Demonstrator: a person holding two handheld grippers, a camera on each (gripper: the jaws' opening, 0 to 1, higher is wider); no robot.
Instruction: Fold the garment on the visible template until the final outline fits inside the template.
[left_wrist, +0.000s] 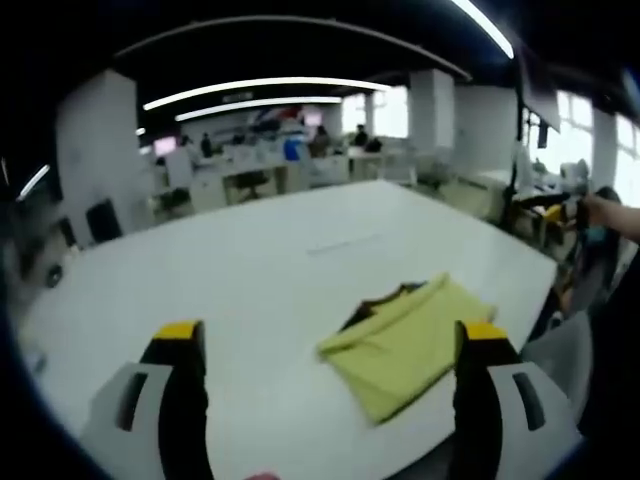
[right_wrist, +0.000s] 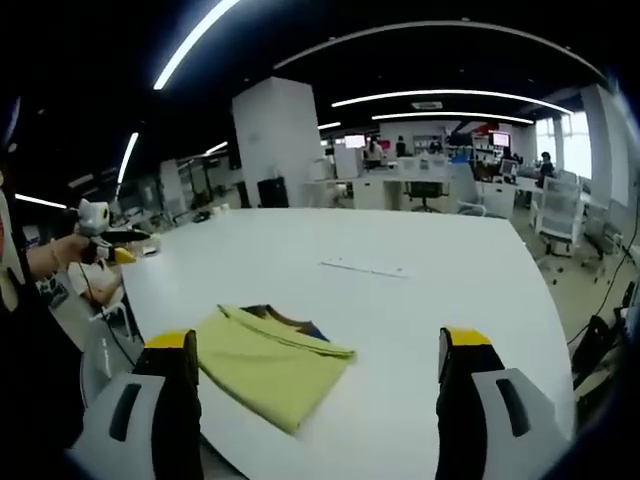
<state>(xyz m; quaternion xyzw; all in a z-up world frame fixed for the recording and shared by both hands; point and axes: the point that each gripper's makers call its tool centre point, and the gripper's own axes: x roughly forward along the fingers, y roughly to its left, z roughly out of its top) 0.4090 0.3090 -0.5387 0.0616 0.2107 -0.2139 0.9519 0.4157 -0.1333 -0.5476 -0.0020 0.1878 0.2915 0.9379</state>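
The big white bench carries very little: a yellow garment, already folded into a compact slab, lies near the bench edge closest to the person, with a darker patch, perhaps a print or an inner layer, peeking out at its far side. Farther out on the bench runs a faint thin line, possibly a template mark, though it is too slight to be sure, and the garment sits well apart from it. From the left gripper the garment lies ahead and toward the right jaw, its near corner tucked just beside that jaw's yellow tip. From the right gripper it lies ahead and toward the left jaw, its long axis running diagonally away to the right. So the garment sits between the two tools, neither touching it. Both pairs of jaws stand wide apart and hold nothing. Neither looks clearly nearer, by my reckoning.
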